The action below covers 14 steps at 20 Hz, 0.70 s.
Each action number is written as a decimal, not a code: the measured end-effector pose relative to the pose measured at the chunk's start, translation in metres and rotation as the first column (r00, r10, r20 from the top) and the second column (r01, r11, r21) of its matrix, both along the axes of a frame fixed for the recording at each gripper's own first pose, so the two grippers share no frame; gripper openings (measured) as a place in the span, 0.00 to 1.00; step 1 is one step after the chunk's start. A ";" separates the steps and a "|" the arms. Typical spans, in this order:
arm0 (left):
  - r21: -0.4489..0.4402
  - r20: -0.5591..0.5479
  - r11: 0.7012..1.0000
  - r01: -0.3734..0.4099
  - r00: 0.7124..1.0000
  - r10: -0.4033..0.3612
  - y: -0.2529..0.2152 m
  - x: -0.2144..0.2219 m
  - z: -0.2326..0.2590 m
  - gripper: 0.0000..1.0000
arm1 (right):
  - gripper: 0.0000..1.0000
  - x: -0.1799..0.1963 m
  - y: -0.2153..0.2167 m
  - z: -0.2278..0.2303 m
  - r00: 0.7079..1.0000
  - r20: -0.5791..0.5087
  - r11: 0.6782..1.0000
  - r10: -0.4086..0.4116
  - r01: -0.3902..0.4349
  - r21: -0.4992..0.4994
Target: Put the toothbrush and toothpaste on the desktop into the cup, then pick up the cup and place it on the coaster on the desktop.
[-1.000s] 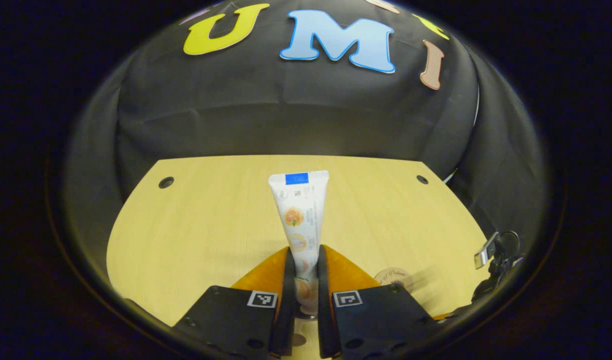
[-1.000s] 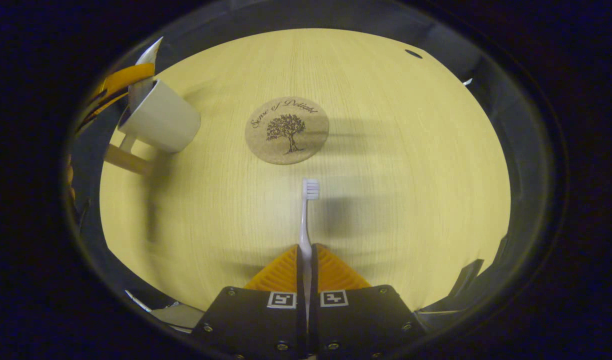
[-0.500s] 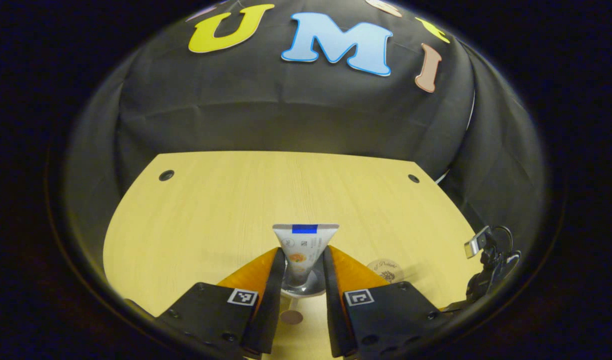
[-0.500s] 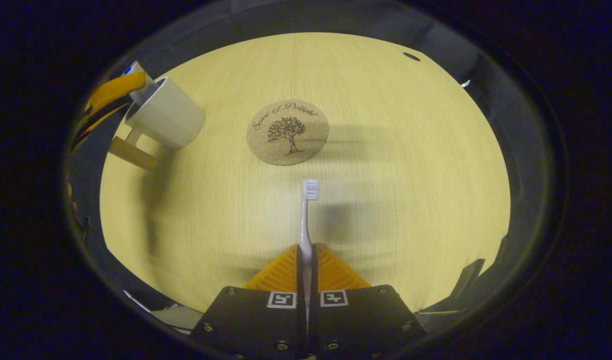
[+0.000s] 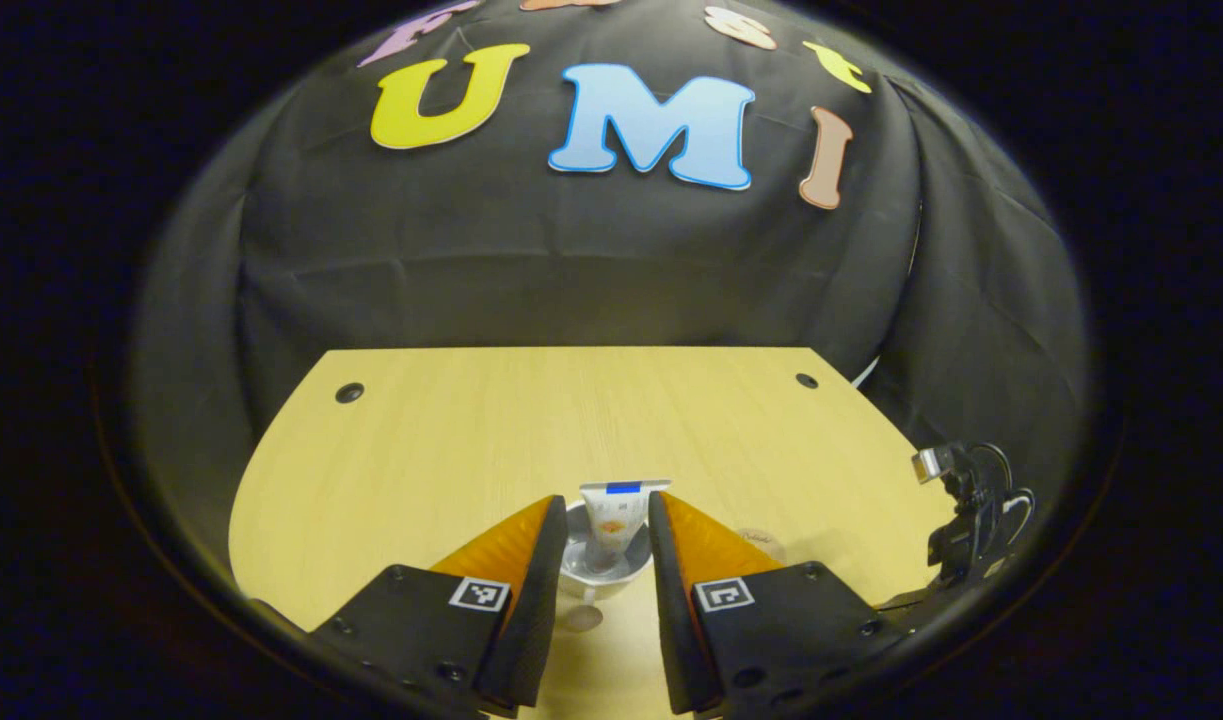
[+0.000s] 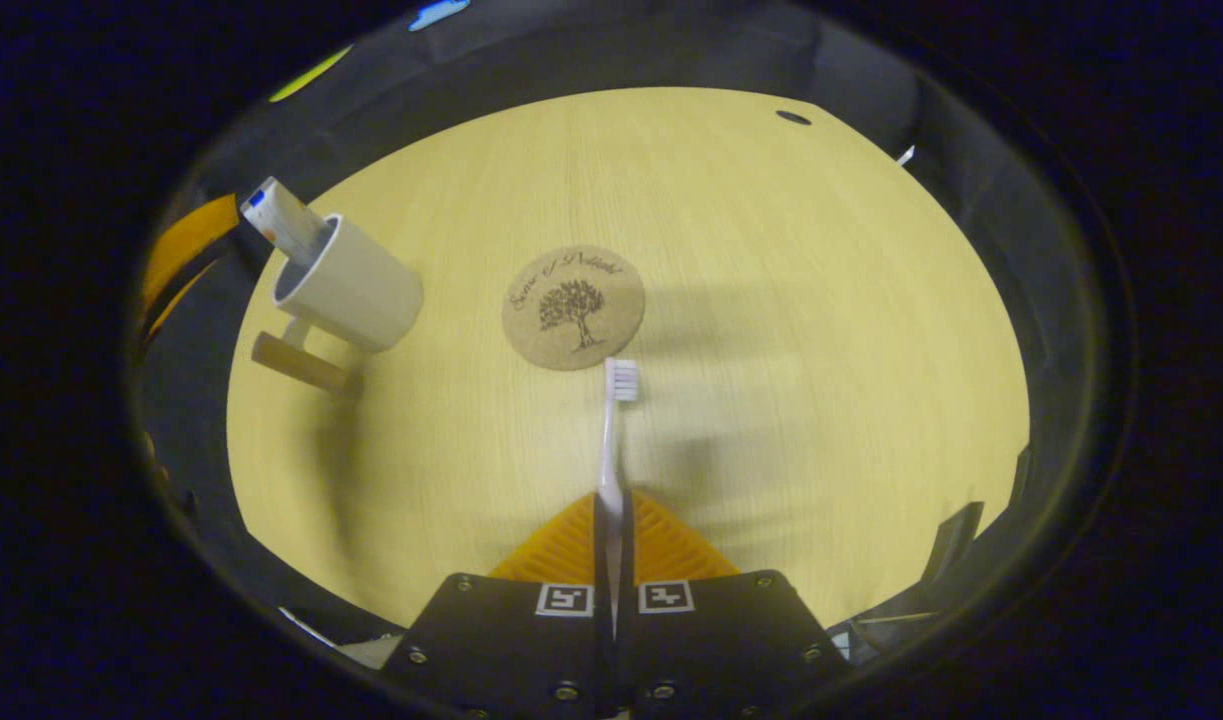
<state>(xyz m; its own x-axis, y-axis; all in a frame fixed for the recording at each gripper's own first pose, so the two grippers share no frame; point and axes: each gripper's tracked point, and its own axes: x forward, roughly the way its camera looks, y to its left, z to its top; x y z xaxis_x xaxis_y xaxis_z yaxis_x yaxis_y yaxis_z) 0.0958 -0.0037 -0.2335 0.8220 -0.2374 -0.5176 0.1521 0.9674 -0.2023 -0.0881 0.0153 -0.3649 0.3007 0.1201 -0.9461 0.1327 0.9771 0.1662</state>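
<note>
A white toothpaste tube [image 5: 612,520] stands in the white cup [image 5: 581,580], its flat end up. My left gripper [image 5: 601,515] hangs open above the cup, fingers apart on either side of the tube without touching it. In the right gripper view the same cup [image 6: 351,295] stands at the left of the table with the toothpaste tube [image 6: 281,218] sticking out of it. My right gripper [image 6: 611,505] is shut on the handle of a white toothbrush [image 6: 611,440], bristle end forward, held above the table. The round cork coaster [image 6: 572,306] lies just beyond the brush head.
The light wooden table [image 6: 771,300] has small dark holes near its far corners [image 5: 349,392]. The cup's wooden handle [image 6: 296,362] points toward the table's near edge. A clamp with cables [image 5: 961,510] stands at the right table edge. Black cloth walls close the booth.
My left gripper let go of the toothpaste into the cup, opened and rose away. My right gripper, still holding the toothbrush, shifted so the coaster and cup lie nearer to it.
</note>
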 end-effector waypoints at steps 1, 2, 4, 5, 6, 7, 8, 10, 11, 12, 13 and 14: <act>-0.002 0.001 1.000 -0.004 1.000 0.004 0.002 -0.003 0.001 0.53 | 0.02 0.009 0.002 0.009 1.000 0.029 1.000 -0.005 0.004 0.005; -0.004 0.001 1.000 -0.008 1.000 0.008 0.006 -0.007 0.002 0.53 | 0.02 0.019 0.004 0.019 0.998 0.060 1.000 -0.009 0.008 0.010; -0.005 -0.005 1.000 -0.024 1.000 0.024 0.016 -0.016 0.002 0.49 | 0.02 0.042 0.013 0.040 0.993 0.118 0.999 -0.020 0.016 0.035; -0.007 -0.008 0.999 -0.036 0.999 0.036 0.023 -0.019 0.001 0.53 | 0.02 0.052 0.018 0.050 0.989 0.145 0.999 -0.027 0.020 0.050; -0.007 -0.012 0.999 -0.051 0.999 0.051 0.032 -0.025 0.000 0.53 | 0.02 0.065 0.023 0.061 0.985 0.170 0.998 -0.034 0.023 0.066; -0.004 -0.016 0.998 -0.070 0.997 0.069 0.043 -0.029 -0.001 0.53 | 0.02 0.077 0.029 0.069 0.980 0.194 0.996 -0.040 0.025 0.080; -0.001 -0.023 0.996 -0.088 0.996 0.088 0.055 -0.034 -0.002 0.53 | 0.02 0.090 0.034 0.079 0.975 0.218 0.995 -0.045 0.025 0.093; 0.010 -0.037 0.991 -0.131 0.991 0.132 0.081 -0.045 -0.007 0.53 | 0.02 0.114 0.046 0.096 0.963 0.264 0.993 -0.050 0.020 0.116; 0.015 -0.044 0.988 -0.156 0.987 0.156 0.096 -0.051 -0.009 0.53 | 0.02 0.128 0.053 0.105 0.958 0.282 0.992 -0.053 0.017 0.127; 0.020 -0.050 0.983 -0.183 0.982 0.183 0.111 -0.058 -0.011 0.53 | 0.02 0.139 0.059 0.113 0.953 0.297 0.990 -0.058 0.017 0.139; 0.025 -0.058 0.977 -0.210 0.976 0.211 0.125 -0.065 -0.013 0.53 | 0.02 0.145 0.066 0.118 0.948 0.312 0.988 -0.064 0.016 0.154; 0.029 -0.064 0.971 -0.238 0.969 0.239 0.140 -0.073 -0.014 0.53 | 0.02 0.156 0.074 0.123 0.943 0.326 0.986 -0.071 0.016 0.169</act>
<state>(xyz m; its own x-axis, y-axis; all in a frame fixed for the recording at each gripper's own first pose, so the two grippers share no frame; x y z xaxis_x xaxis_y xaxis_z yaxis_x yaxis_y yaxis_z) 0.0229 0.1366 -0.2473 0.8169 -0.0272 -0.5761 -0.0970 0.9782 -0.1836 0.0678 0.0893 -0.2419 0.6005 0.2427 -0.7619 0.0851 0.9280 0.3627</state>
